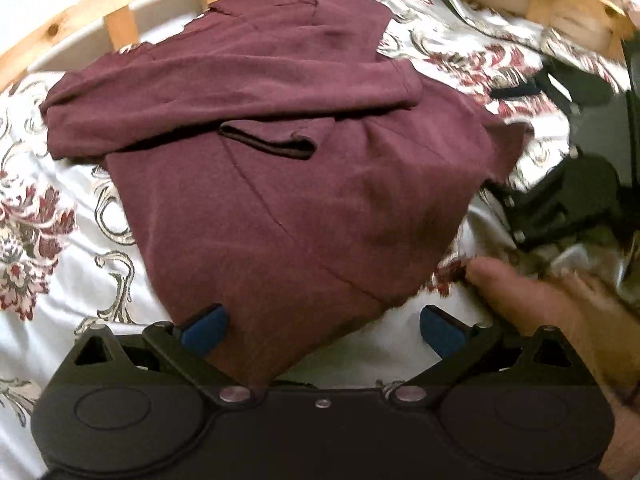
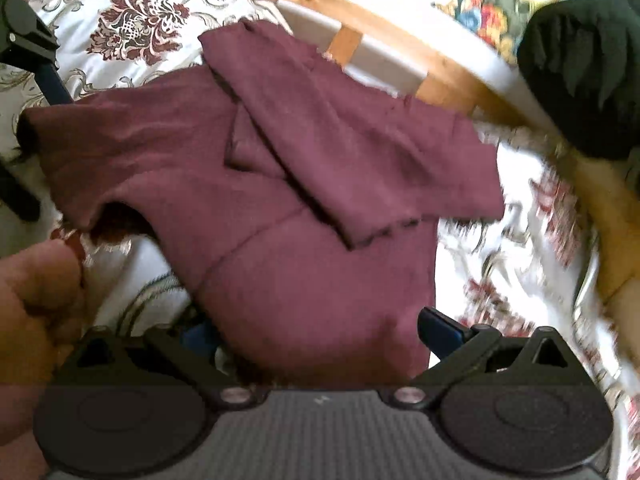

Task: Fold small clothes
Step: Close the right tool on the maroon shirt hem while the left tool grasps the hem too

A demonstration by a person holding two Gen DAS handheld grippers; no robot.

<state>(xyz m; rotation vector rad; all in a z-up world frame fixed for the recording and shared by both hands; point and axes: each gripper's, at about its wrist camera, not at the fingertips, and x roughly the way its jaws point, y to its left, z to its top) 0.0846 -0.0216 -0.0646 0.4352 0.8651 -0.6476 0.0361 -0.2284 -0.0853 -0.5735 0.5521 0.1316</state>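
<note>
Left hand-held gripper (image 1: 322, 330) and right hand-held gripper (image 2: 316, 334) both spread, straddling maroon garment (image 1: 280, 184) edges.

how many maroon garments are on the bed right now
1. A single maroon garment lies partly folded on the floral bedspread, one sleeve laid across its body, near the wooden bed frame. Any others would be hidden underneath it.

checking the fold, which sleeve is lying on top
In the right wrist view, the sleeve running diagonally from the top toward the right lies on top; its cuff end overlaps the other sleeve, which stretches left underneath it.
</note>
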